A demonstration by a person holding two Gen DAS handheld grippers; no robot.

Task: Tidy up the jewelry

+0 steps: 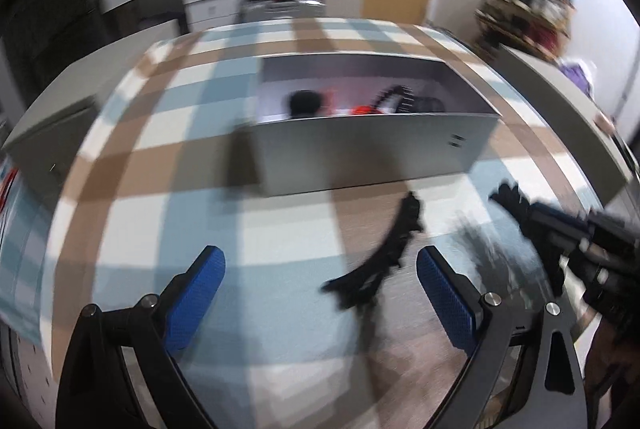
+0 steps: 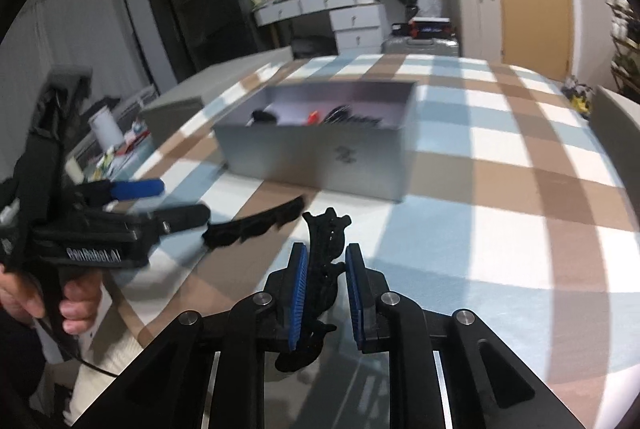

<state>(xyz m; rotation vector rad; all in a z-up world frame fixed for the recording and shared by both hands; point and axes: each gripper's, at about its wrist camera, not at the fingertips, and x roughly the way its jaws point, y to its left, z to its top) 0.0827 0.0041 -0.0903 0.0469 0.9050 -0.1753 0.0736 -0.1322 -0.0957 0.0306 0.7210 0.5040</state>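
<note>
Already some of the job looks done: the grey box (image 2: 320,157) in the middle of the table (image 2: 500,165) has a few things lying inside, a black lump (image 2: 264,116) at the left, a red bit (image 2: 314,116) and some dark toothed pieces (image 2: 360,119) to the right. Two black toothed clips are not yet in it. One loose clip (image 1: 380,253) lies on the table, near side of the box and well apart from it. The left gripper (image 1: 320,257) hangs over it with its fingers spread wide, one on each side, and neither blue pad touches it. The second clip (image 2: 326,229) stands up between the fingers of the right gripper (image 2: 325,251), which are close together. It leans on the left pad, but a thin gap seems to show at the right pad, so I cannot tell if it is truly pinched. Both clips have to go into the box, so I think the task is partly done, with two pieces left as far as I can see.
</note>
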